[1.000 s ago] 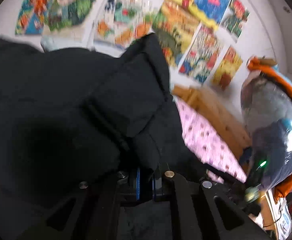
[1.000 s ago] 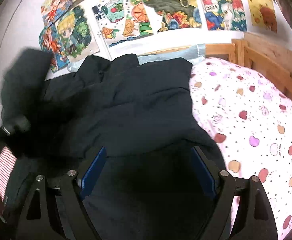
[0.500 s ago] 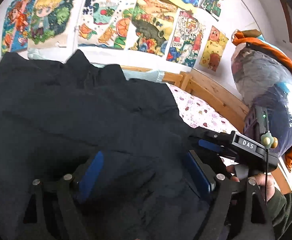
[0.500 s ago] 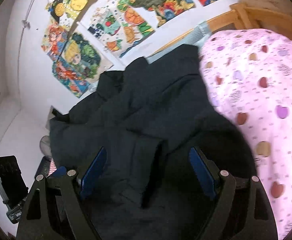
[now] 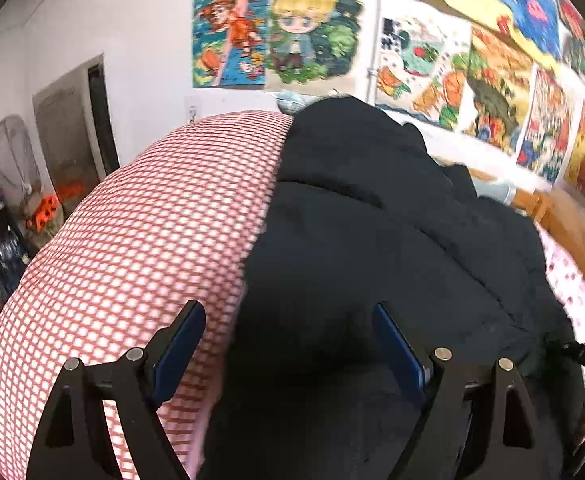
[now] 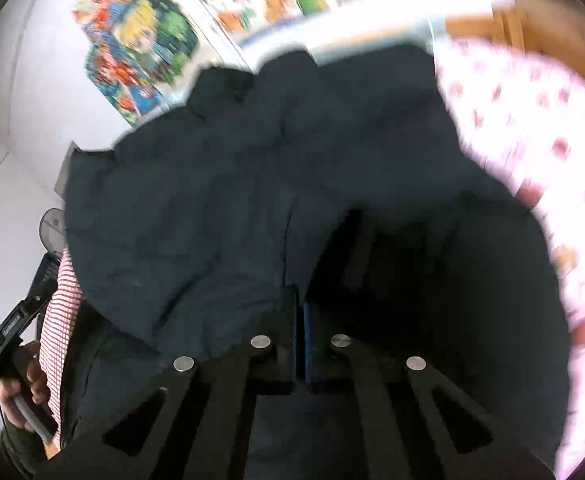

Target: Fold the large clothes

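My left gripper (image 5: 288, 344) stands wide, blue pads (image 5: 180, 344) well apart, nothing pressed between them. It hangs over the edge where the black jacket (image 5: 372, 240) meets the red-and-white checked cover (image 5: 140, 232); the left pad sits above the checks, the right one above dark cloth. The jacket lies spread over the bed, bunched and puffy, running up toward the wall of bright cartoon posters (image 5: 312, 36). To its far side the pink spotted sheet (image 5: 572, 292) shows, and past that the wooden bed frame (image 5: 580, 232).

Over on my right gripper (image 6: 301, 320), the jaws have just been closing and now sit together, a fold of the black jacket (image 6: 252, 184) rising right at the tips. The picture is blurred here, so I cannot tell how much cloth is pinched. The jacket fills most of this view, the pink sheet (image 6: 532, 120) curving round its right edge. Low on the left, my left hand (image 6: 20, 392) grips its handle beside a strip of the checked cover (image 6: 58, 332).
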Demonstrator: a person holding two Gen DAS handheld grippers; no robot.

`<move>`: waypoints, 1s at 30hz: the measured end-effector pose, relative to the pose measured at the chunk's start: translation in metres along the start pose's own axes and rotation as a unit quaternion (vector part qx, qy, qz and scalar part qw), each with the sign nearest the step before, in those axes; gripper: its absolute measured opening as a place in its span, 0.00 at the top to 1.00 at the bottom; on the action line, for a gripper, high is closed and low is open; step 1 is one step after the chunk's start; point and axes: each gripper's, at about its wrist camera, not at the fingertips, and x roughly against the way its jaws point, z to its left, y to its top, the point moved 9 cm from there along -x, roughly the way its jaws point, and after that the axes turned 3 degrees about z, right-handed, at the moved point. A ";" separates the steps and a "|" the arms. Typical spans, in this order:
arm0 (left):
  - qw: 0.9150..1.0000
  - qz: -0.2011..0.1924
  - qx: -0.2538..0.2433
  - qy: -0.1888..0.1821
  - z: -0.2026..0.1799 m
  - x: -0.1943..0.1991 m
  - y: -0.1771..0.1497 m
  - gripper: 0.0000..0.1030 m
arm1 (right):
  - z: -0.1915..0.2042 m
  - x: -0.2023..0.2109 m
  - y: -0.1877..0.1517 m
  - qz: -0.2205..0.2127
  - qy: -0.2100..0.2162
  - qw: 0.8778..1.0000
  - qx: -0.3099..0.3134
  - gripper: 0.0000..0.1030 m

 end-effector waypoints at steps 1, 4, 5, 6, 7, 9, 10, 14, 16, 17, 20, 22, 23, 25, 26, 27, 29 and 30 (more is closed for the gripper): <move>1.000 -0.001 0.005 -0.006 0.006 0.004 0.002 0.18 | 0.001 0.016 0.011 -0.024 -0.011 1.000 0.006 0.98; 1.000 -0.002 0.009 -0.013 0.014 0.009 0.012 0.18 | 0.003 0.061 0.055 -0.096 -0.051 0.994 0.024 0.98; 1.000 -0.001 0.008 -0.017 0.012 0.007 0.016 0.18 | 0.003 0.069 0.068 -0.107 -0.058 0.992 0.029 0.98; 1.000 -0.001 0.008 -0.019 0.010 0.005 0.021 0.18 | 0.004 0.075 0.081 -0.116 -0.067 0.990 0.033 0.98; 1.000 -0.002 0.008 -0.019 0.007 0.001 0.025 0.18 | 0.002 0.076 0.091 -0.118 -0.074 0.990 0.037 0.98; 1.000 -0.002 0.006 -0.026 -0.003 -0.008 0.036 0.18 | -0.005 0.071 0.100 -0.114 -0.108 0.986 0.059 0.98; 1.000 -0.003 0.002 -0.029 -0.011 -0.014 0.042 0.18 | -0.014 0.065 0.096 -0.104 -0.129 0.983 0.076 0.98; 0.999 -0.002 -0.049 -0.017 -0.049 -0.041 0.060 0.18 | -0.030 0.024 0.095 -0.063 -0.167 0.977 0.117 0.96; 0.997 0.019 -0.076 -0.011 -0.068 -0.053 0.062 0.18 | -0.035 0.017 0.094 -0.053 -0.179 0.975 0.118 0.90; 0.996 0.016 -0.083 -0.012 -0.074 -0.053 0.064 0.18 | -0.030 0.022 0.104 -0.061 -0.187 0.974 0.116 0.89; 0.993 -0.027 -0.108 -0.029 -0.099 -0.040 0.074 0.18 | -0.011 0.049 0.106 -0.112 -0.182 0.966 0.146 0.64; 0.991 -0.043 -0.120 -0.040 -0.115 -0.035 0.077 0.18 | 0.017 0.051 0.107 -0.127 -0.142 0.964 0.184 0.52; 0.990 -0.039 -0.126 -0.043 -0.123 -0.039 0.076 0.18 | 0.024 0.044 0.105 -0.117 -0.131 0.965 0.197 0.52; 0.989 -0.021 -0.144 -0.031 -0.135 -0.052 0.070 0.18 | 0.033 0.023 0.097 -0.082 -0.118 0.966 0.217 0.52; 0.988 -0.008 -0.156 -0.011 -0.137 -0.064 0.066 0.18 | 0.034 0.011 0.092 -0.063 -0.120 0.964 0.227 0.53; 0.986 0.005 -0.166 0.017 -0.137 -0.077 0.062 0.18 | 0.031 -0.004 0.087 -0.045 -0.139 0.960 0.240 0.53; 0.985 0.022 -0.169 0.037 -0.138 -0.093 0.056 0.16 | 0.018 -0.021 0.082 -0.028 -0.157 0.957 0.244 0.54; 0.985 0.021 -0.165 0.035 -0.137 -0.099 0.054 0.15 | 0.011 -0.028 0.079 -0.020 -0.157 0.959 0.237 0.54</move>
